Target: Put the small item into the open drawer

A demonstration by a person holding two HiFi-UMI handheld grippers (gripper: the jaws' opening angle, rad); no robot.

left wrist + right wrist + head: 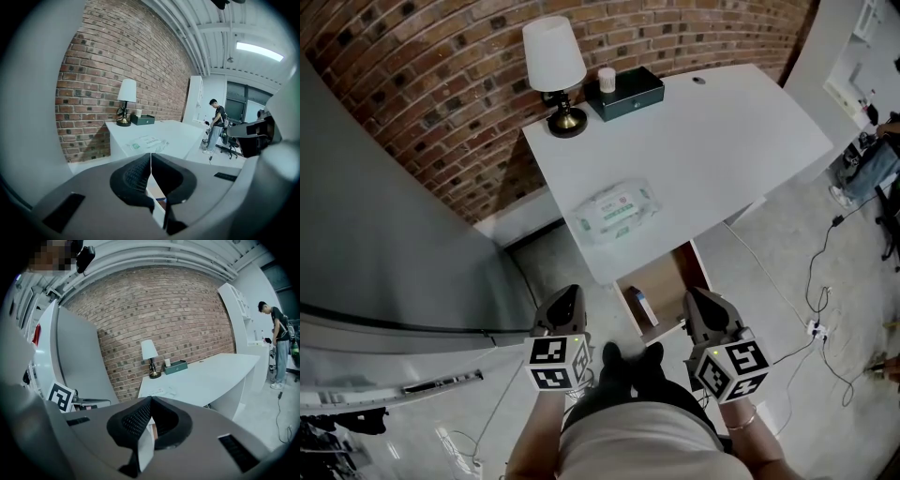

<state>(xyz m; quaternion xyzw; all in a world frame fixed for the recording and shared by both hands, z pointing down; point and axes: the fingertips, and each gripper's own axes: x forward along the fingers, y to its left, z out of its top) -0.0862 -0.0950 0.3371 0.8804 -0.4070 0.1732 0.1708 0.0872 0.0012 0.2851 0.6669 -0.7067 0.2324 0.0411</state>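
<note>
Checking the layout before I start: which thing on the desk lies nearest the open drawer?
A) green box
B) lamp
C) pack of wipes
C: the pack of wipes lies by the desk edge over the open drawer; the lamp and green box stand at the far end.

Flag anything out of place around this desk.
Nothing is spilled or damaged. Only the drawer stands pulled out under the near edge of the desk, and the wipes pack lies slanted on top near that edge.

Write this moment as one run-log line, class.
left gripper: shut, empty | right gripper: shut, empty | drawer: open, small box inside | wipes pack: on desk
</note>
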